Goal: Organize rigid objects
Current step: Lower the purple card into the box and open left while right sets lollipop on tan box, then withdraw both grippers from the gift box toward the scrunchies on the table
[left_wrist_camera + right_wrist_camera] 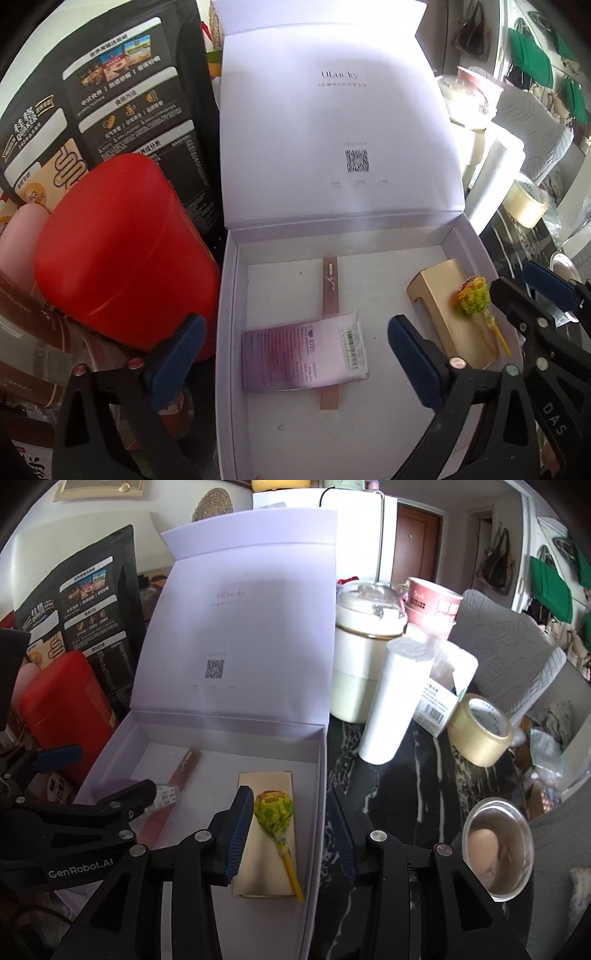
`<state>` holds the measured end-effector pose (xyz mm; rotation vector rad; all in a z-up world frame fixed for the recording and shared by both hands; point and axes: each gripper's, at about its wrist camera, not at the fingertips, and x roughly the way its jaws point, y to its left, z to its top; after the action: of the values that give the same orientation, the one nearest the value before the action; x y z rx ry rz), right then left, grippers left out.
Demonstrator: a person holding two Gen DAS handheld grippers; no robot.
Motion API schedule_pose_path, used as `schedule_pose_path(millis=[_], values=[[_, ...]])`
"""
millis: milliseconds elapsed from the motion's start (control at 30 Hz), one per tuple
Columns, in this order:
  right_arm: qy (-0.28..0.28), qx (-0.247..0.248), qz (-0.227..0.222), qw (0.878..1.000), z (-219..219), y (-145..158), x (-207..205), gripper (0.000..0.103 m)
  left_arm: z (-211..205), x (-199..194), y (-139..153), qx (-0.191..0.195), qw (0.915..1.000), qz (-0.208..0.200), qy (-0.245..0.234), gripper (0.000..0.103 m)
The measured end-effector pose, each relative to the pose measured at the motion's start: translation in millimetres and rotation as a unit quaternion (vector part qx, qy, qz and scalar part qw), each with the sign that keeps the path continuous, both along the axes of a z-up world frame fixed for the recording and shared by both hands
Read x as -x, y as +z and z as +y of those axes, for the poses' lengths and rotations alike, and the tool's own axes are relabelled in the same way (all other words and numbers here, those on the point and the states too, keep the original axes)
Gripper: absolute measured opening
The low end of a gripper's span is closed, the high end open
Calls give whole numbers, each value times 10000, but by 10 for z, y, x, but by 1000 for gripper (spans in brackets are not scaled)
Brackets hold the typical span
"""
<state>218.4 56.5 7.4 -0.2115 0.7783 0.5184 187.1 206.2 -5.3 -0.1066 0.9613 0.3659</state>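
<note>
Four items are lying in the white box (476,243): lollipop (275,812) on gold card (264,834), pink packet (306,354) over strip (330,284). Left gripper (295,354) is hovering spread wide over the packet; right gripper (286,834) is standing parted, straddling the lollipop and box wall, gripping nothing.

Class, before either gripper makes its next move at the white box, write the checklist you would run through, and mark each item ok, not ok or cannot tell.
1. White box lid open: ok.
2. Lollipop lies on the gold case inside the box: ok.
3. Right gripper holds nothing, pads clear of the lollipop: ok.
4. Left gripper open and empty: ok.
5. Bare floor left in the box for another item: ok.
6. Which item goes in next: cannot tell.
</note>
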Motion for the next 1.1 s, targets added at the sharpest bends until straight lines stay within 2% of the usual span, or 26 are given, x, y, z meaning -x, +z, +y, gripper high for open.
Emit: schedule_pose_path(millis=[367, 567, 700, 800, 933, 1100], values=[[-89, -198, -235, 9995, -116, 261, 169, 42, -58, 173, 298, -53, 9992, -387, -127, 102], [-136, -327, -340, 9988, -214, 408, 279, 42, -221, 261, 488, -155, 9977, -631, -210, 102], [-236, -281, -444, 9983, -331, 489, 343, 42, -360, 304, 578, -183, 9962, -741, -418, 102], [-335, -251, -530, 9977, -445, 564, 413, 42, -472, 314, 609, -23, 9949, -766, -654, 102], [-466, -181, -640, 9967, -601, 652, 509, 42, -651, 358, 671, -18, 9924, -812, -923, 102], [-692, -138, -750, 9947, -802, 732, 636, 42, -882, 432, 740, 63, 9865, -956, -1326, 102]])
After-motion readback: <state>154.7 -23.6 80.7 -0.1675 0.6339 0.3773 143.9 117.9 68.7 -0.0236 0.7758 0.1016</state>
